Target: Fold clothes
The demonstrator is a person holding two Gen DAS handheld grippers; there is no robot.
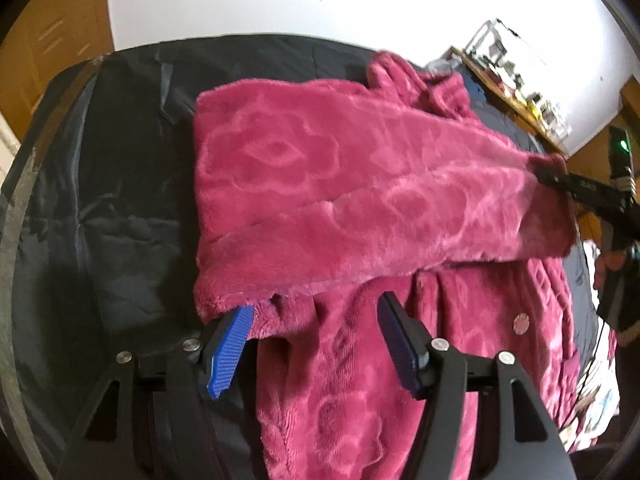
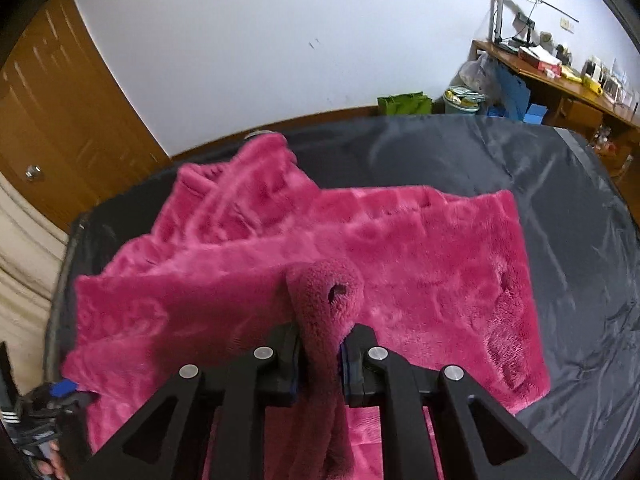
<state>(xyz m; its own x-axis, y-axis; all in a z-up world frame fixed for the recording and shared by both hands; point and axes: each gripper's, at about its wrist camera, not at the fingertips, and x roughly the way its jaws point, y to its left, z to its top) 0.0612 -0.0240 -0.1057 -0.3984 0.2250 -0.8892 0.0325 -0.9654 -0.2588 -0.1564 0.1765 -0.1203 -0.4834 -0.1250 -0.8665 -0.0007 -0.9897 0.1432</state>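
Left gripper (image 1: 316,322) has its jaws wide apart, gripping nothing; its blue left pad (image 1: 228,350) touches the folded edge of the pink fleece garment (image 1: 340,184), and fleece lies between and ahead of both fingers. Right gripper (image 2: 320,354) is clamped on a bunched fold of the same garment, which pokes up just past its fingertips. The garment is spread on a dark sheet (image 2: 580,248) ahead of both grippers.

We see our left gripper (image 1: 320,332) spread open at lower centre over a magenta fleece robe (image 1: 340,184) on dark sheeting (image 1: 100,200); the right gripper (image 1: 560,178) pinches its right-hand corner.
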